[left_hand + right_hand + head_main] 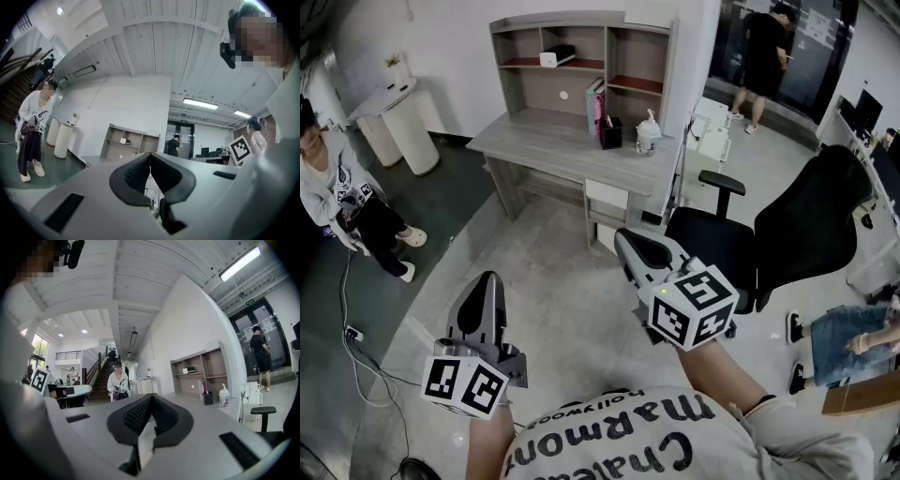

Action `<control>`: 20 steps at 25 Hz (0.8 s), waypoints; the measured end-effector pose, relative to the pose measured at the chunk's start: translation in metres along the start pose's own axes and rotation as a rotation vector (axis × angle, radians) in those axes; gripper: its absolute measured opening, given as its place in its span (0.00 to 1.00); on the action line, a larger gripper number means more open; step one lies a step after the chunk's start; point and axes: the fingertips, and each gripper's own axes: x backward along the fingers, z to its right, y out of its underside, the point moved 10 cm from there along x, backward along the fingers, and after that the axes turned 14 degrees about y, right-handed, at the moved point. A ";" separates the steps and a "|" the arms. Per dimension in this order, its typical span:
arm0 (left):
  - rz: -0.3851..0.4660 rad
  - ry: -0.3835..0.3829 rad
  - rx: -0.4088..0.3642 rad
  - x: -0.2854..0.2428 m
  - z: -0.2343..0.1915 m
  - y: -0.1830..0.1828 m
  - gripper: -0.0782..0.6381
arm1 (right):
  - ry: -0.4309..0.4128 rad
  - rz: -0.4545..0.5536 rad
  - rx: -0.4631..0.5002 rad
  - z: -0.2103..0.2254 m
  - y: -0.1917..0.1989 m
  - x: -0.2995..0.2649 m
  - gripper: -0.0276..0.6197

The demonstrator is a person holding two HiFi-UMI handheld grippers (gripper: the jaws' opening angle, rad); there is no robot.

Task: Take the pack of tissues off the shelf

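The pack of tissues (pixel 555 56) is a small white and dark pack on the upper left shelf of the grey desk hutch (pixel 581 61), far across the floor. It shows tiny in the left gripper view (pixel 123 140) and in the right gripper view (pixel 189 370). My left gripper (pixel 485 281) is held low at the left with its jaws shut and nothing between them (pixel 150 157). Higher and nearer the desk, my right gripper (pixel 628 242) is also shut and empty (pixel 151 397). Both point toward the desk, well short of it.
A black office chair (pixel 787 234) stands right of the desk (pixel 572 145). On the desktop are books, a black holder and a white tub (pixel 648 136). A person (pixel 337 197) crouches at the left, another stands at the glass door (pixel 764 56). A cable (pixel 356 347) lies on the floor.
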 end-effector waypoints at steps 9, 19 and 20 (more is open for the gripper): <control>0.001 -0.001 0.005 -0.006 -0.002 0.004 0.13 | -0.011 -0.011 0.002 0.006 0.004 -0.007 0.05; -0.033 -0.109 0.011 -0.012 -0.015 0.034 0.13 | -0.049 -0.066 -0.018 0.030 0.033 -0.027 0.05; -0.033 -0.110 0.020 -0.013 -0.019 0.034 0.13 | -0.052 -0.074 -0.013 0.030 0.035 -0.031 0.05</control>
